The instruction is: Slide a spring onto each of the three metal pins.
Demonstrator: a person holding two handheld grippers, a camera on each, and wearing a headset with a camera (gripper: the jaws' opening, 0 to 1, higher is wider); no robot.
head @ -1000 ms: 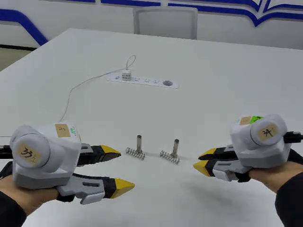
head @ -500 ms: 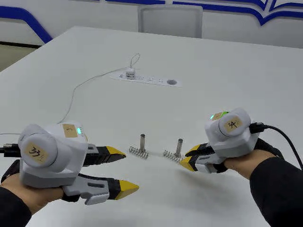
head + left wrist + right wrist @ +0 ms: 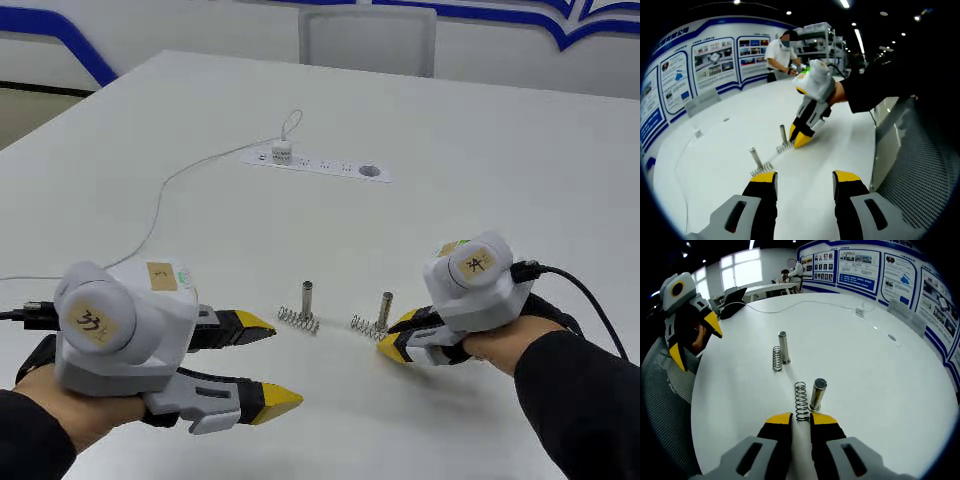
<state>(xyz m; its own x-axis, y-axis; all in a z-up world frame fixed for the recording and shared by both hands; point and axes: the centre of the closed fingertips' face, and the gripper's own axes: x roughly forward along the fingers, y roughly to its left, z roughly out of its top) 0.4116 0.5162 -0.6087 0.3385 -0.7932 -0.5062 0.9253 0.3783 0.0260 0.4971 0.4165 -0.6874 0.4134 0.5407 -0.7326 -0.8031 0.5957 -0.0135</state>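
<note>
Two metal pins stand upright mid-table, the left pin and the right pin. A spring lies flat beside each: the left spring and the right spring. My right gripper sits low on the table, its tips at the right spring's end. In the right gripper view that gripper has a narrow gap between its jaws, and the near end of the spring lies at that gap, next to the pin. My left gripper hovers wide open and holds nothing, short of the left spring.
A flush power strip with a white plug and a thin cable lies farther back. A chair stands at the far edge. A person stands in the background of the left gripper view.
My right gripper has moved left and down to the right spring's end. The left gripper has hardly moved. The head camera has shifted a little.
</note>
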